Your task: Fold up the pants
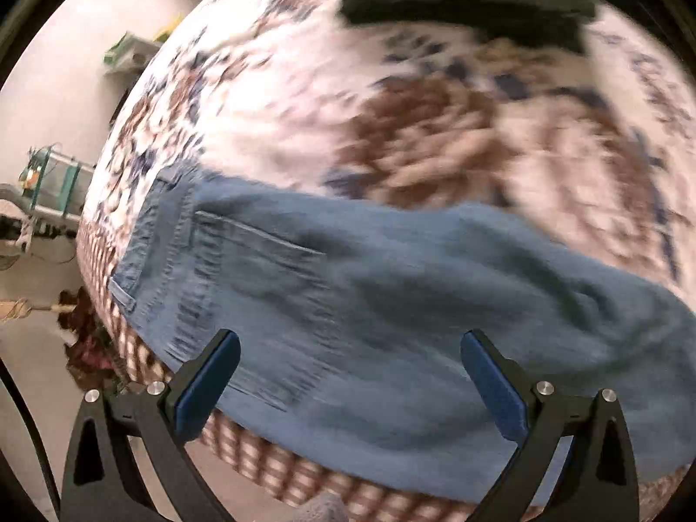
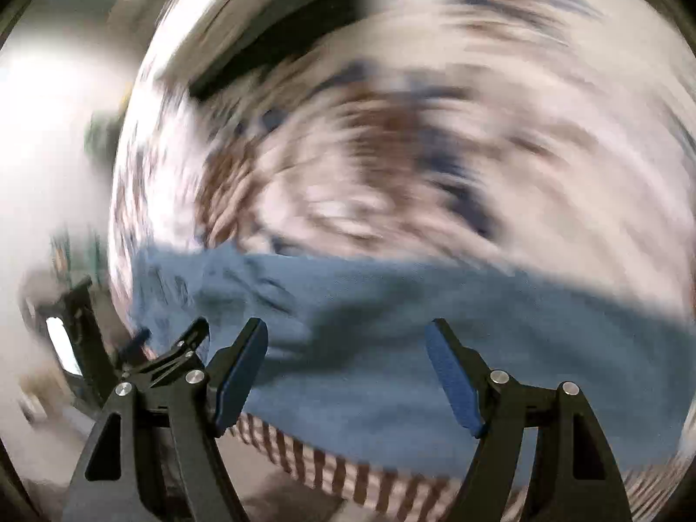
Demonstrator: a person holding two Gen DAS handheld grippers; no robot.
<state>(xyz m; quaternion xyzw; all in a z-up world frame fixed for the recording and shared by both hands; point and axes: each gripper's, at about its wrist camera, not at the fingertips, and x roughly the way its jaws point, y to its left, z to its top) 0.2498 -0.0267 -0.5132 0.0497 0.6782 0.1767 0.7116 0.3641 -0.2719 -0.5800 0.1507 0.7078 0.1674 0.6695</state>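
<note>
Fingers first: our left gripper [image 1: 350, 374] is spread wide w/ nothing between the blue pads, and our right gripper [image 2: 346, 369] is likewise wide open and empty. Both hover above the near edge of the bed [image 1: 278, 474], pointing forward and down onto it.

Just past the fingertips lie the pants [image 1: 369, 304], blue denim, stretched along the near side of the bed w/ the long axis running left-right across both views. Waistband and back pocket [image 1: 256, 239] sit toward the left end; the legs trail off right. Whether they're already folded leg-on-leg we can't tell, too blurry.

So the denim is straight ahead of and below both sets of fingers, neither touching it as far as we can see. Left gripper looks nearer the waist end, right one nearer mid-leg; in the right wrist view, the left gripper [image 2: 143, 339] shows at the lower left, beside the waist end. We'd judge the coming grab is a short drop onto the cloth.

Beyond the pants is the floral bedspread [image 1: 304, 87], then a dark folded stack [image 1: 470, 13] at the far side. Right wrist view is heavily smeared, so approx only.
</note>
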